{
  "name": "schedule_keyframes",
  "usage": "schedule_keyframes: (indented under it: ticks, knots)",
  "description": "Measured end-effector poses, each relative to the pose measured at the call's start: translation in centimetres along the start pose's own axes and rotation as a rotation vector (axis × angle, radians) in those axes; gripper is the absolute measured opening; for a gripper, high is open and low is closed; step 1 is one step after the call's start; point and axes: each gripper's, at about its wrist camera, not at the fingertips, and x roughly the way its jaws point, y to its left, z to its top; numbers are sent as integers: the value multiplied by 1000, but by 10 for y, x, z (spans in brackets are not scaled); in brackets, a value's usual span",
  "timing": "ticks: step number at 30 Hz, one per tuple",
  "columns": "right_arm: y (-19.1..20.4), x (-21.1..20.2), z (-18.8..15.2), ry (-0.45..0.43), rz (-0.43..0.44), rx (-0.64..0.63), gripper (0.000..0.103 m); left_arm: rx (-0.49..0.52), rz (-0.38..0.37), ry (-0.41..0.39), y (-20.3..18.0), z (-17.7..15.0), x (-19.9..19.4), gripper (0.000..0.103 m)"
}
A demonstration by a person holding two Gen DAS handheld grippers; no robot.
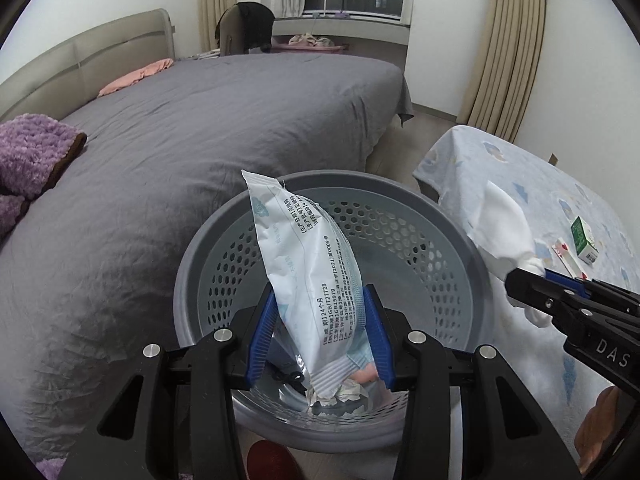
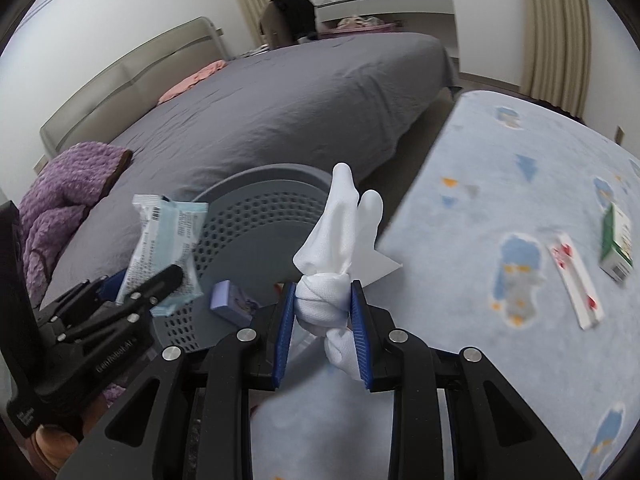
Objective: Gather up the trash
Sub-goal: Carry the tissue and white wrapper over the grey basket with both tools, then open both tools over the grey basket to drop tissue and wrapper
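Here, left tool [image 1: 320, 336] pinches a wipes packet [image 1: 308, 272] over the basket [image 1: 460, 240]; right tool [image 2: 323, 320] clamps knotted white cloth [image 2: 332, 240], which could miss the rim.

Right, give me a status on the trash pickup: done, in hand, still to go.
Done: crumpled paper and a small purple box already lie in the grey basket. In hand: the left gripper holds a wipes packet over the basket; the right gripper grips a knotted white cloth. Left: a green carton and a flat wrapper on the blue sheet.
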Motion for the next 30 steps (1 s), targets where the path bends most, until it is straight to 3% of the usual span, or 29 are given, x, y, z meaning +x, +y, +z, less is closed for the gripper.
schedule_keyframes:
  ticks: [11, 13, 15, 16, 28, 30]
  knots:
    - [20, 31, 14, 37, 34, -73, 27, -60, 18, 17, 22, 4, 10, 44]
    - [19, 33, 16, 31, 34, -72, 27, -65, 23, 16, 24, 5, 10, 55]
    - [20, 34, 16, 23, 31, -64, 35, -71, 33, 10, 27, 5, 9, 70]
    - [18, 33, 16, 17, 28, -59, 39, -73, 35, 7, 27, 6, 9, 70]
    - [14, 31, 8, 18, -9, -47, 44, -96, 64, 3, 32, 5, 7, 83]
    - [14, 30, 7, 14, -16, -48, 46, -103, 79, -4, 33, 4, 5, 91]
